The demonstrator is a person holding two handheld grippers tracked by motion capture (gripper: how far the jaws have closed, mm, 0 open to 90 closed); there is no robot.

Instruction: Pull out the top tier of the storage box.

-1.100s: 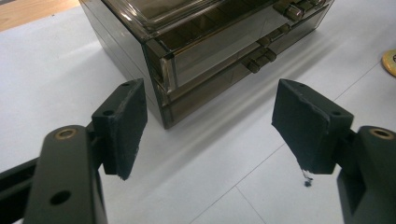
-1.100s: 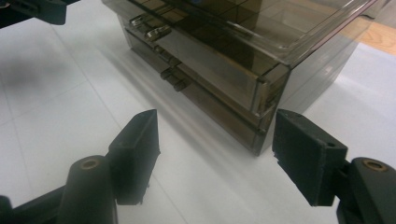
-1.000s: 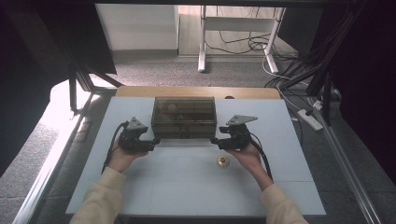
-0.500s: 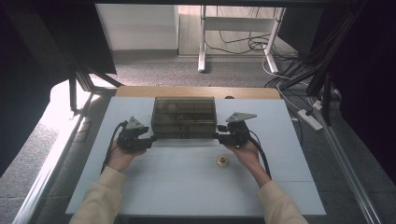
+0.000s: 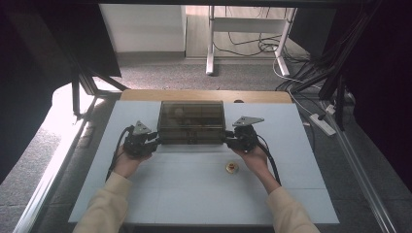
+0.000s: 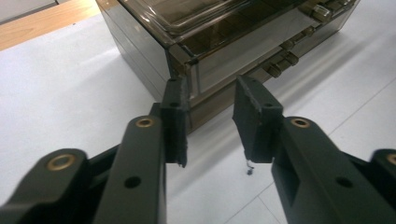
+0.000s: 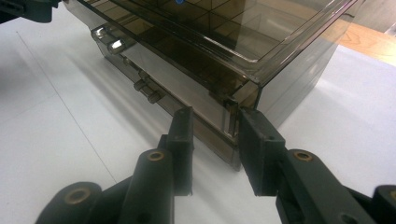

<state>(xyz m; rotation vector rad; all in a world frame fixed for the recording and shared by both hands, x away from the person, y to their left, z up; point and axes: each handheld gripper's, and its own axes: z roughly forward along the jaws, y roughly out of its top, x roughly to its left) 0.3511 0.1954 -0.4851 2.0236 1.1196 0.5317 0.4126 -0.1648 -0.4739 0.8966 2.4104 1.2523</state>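
Observation:
A smoky see-through drawer box (image 5: 190, 121) stands at the far middle of the white table (image 5: 194, 199). My left gripper (image 5: 156, 141) is at its front left corner and my right gripper (image 5: 227, 140) at its front right corner. In the left gripper view the box corner (image 6: 187, 70) stands between the jaws of the left gripper (image 6: 212, 121), which have just been closing; a gap still shows at the right pad. In the right gripper view the jaws of the right gripper (image 7: 215, 144) flank the other corner of the box (image 7: 243, 93). They have also just been closing and stand close to its walls.
A small brass knob-like piece (image 5: 231, 168) lies on the table in front of the box, near my right hand. A wooden strip (image 5: 204, 95) runs behind the box. Table legs and cables stand on the floor beyond.
Both grippers have moved in toward the box's front corners and their jaws have narrowed around them. The box and the brass piece have stayed put.

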